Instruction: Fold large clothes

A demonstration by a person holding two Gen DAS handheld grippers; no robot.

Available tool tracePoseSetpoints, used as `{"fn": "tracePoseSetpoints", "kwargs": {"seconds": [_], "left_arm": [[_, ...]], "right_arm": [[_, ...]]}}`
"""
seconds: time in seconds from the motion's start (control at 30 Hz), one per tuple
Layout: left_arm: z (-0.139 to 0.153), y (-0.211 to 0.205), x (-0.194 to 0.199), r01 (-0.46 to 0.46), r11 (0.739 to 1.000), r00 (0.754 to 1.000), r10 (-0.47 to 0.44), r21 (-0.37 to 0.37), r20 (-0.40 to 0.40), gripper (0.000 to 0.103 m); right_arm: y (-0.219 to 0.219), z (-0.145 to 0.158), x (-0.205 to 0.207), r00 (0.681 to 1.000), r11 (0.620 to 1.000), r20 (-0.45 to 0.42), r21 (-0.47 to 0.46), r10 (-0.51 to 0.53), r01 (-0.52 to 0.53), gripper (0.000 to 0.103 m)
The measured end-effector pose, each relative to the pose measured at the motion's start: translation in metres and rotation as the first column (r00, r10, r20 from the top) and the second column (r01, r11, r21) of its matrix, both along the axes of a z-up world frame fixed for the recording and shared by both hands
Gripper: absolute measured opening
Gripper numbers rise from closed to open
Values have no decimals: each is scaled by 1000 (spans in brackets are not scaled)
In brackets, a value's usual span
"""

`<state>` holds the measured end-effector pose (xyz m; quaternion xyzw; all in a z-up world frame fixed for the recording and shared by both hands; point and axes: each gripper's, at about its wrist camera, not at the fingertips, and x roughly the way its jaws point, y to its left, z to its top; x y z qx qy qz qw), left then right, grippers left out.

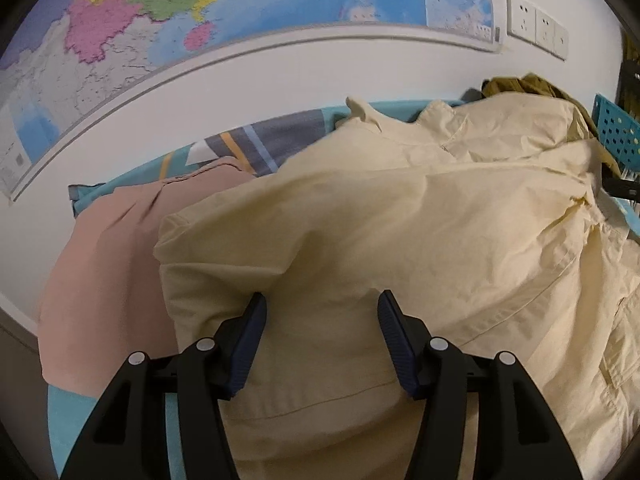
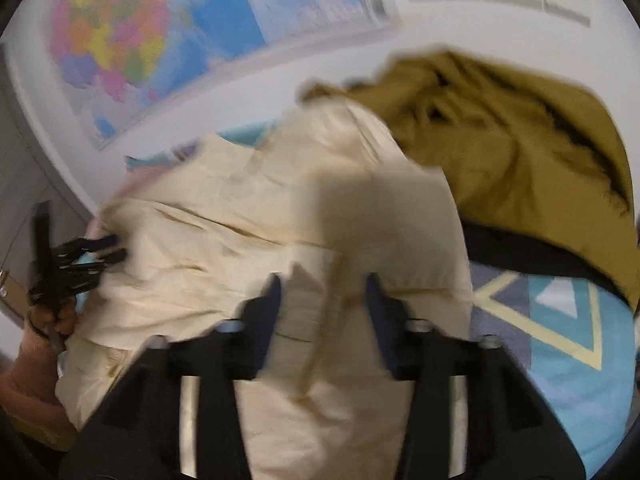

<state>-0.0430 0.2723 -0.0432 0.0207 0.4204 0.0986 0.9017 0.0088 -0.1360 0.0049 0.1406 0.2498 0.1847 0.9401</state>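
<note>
A large pale yellow shirt (image 1: 400, 216) lies spread and rumpled over the bed; it also shows in the right wrist view (image 2: 248, 216). My left gripper (image 1: 322, 300) is open, its blue-padded fingers straddling a fold near the shirt's hem. My right gripper (image 2: 322, 280) is open over the shirt's other side, fabric between its fingers; the view is blurred. The left gripper also appears at the far left of the right wrist view (image 2: 116, 248), at the shirt's edge.
A pink garment (image 1: 108, 272) lies left of the shirt. An olive-brown garment (image 2: 520, 152) is heaped behind it to the right. A patterned blue bedsheet (image 2: 560, 320) lies underneath. A blue perforated basket (image 1: 616, 132) stands at right. A wall map (image 1: 200, 8) and sockets (image 1: 536, 24) are behind.
</note>
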Motion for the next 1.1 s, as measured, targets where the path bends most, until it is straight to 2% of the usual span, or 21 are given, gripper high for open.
{"fn": "tracePoseSetpoints", "kwargs": {"seconds": [0.07,0.13,0.2,0.27,0.33,0.4,0.47,0.53,0.6,0.67,0.87,0.93,1.0,1.1], "left_arm": [[7,1,-8,3,1000,1000,-3,-18,22,58],[13,2,-19,2,1000,999,-1,-23,46,60],[19,3,-31,14,999,998,-11,-39,68,62],[23,5,-44,13,999,996,-9,-51,90,68],[27,9,-58,12,996,995,-3,-83,103,68],[28,16,-76,-1,992,994,15,-128,112,70],[27,22,-92,-10,987,993,29,-163,115,72],[25,31,-114,-3,976,993,28,-218,111,76],[23,34,-128,-8,970,994,35,-243,106,78],[16,38,-146,1,956,994,32,-294,106,79],[-13,36,-173,2,914,999,17,-405,43,81],[-18,33,-180,25,885,999,-8,-465,38,82],[-23,26,-186,51,870,999,-40,-491,33,87],[-26,15,-194,86,855,996,-85,-512,25,94]], "right_arm": [[10,6,-13,999,999,38,-30,36,-35,48],[22,5,-16,996,995,35,-61,76,-74,47],[34,-4,-7,997,990,-13,-117,81,-81,45],[36,-17,6,995,989,-74,-132,61,-70,46],[30,-27,16,992,994,-118,-89,51,-62,46],[23,-27,10,992,998,-118,-39,51,-56,50],[13,-20,-8,996,999,-73,-12,44,-45,62],[-8,-15,-34,999,999,-27,41,27,-26,67],[-30,-16,-56,1000,998,-16,66,-13,14,71],[-48,-24,-73,999,994,-36,102,-41,44,80],[-92,-77,-117,986,966,-156,238,-66,103,84],[-92,-94,-127,982,960,-184,268,-32,82,84],[-88,-105,-135,981,956,-196,288,-3,61,85],[-81,-107,-143,986,948,-163,317,29,25,89]]}}
